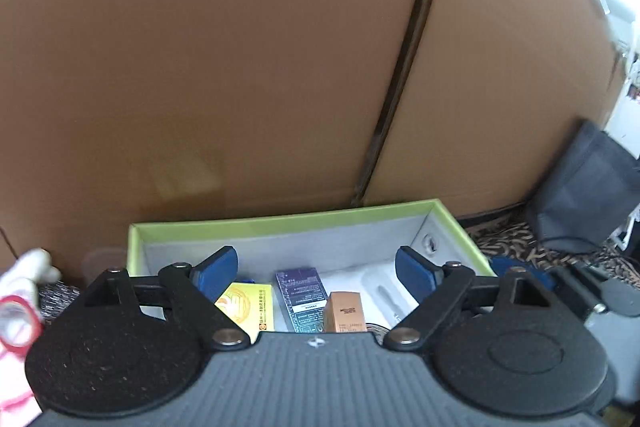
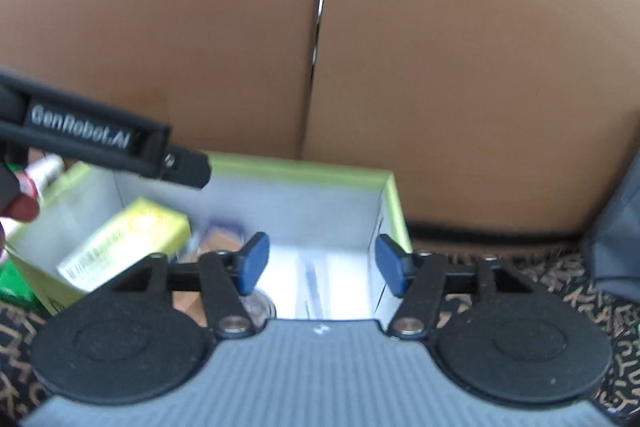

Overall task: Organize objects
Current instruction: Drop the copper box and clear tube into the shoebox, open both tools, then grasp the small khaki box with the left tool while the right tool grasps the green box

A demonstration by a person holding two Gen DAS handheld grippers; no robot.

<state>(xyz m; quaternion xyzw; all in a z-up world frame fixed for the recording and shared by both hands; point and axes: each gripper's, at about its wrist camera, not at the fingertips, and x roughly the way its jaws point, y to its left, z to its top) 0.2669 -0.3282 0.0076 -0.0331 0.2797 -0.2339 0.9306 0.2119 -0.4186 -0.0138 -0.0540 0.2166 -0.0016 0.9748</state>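
A green-rimmed box point(image 1: 280, 219) with a grey inside stands against a cardboard wall. In it lie a yellow carton point(image 1: 246, 307), a dark purple carton point(image 1: 302, 297) and a small copper-brown carton point(image 1: 346, 311). My left gripper point(image 1: 316, 273) is open and empty above the box. My right gripper point(image 2: 320, 265) is open and empty over the right end of the same box point(image 2: 320, 173). The yellow carton point(image 2: 124, 247) shows there at the left, tilted. The left gripper's body point(image 2: 96, 143) crosses that view at the left.
Big cardboard panels point(image 1: 240, 67) stand behind the box. A dark grey bag point(image 1: 580, 187) sits at the right on a patterned cloth point(image 1: 508, 239). A white-gloved hand with a red-rimmed object point(image 1: 16, 315) is at the left. Small bottles point(image 2: 28, 195) stand left of the box.
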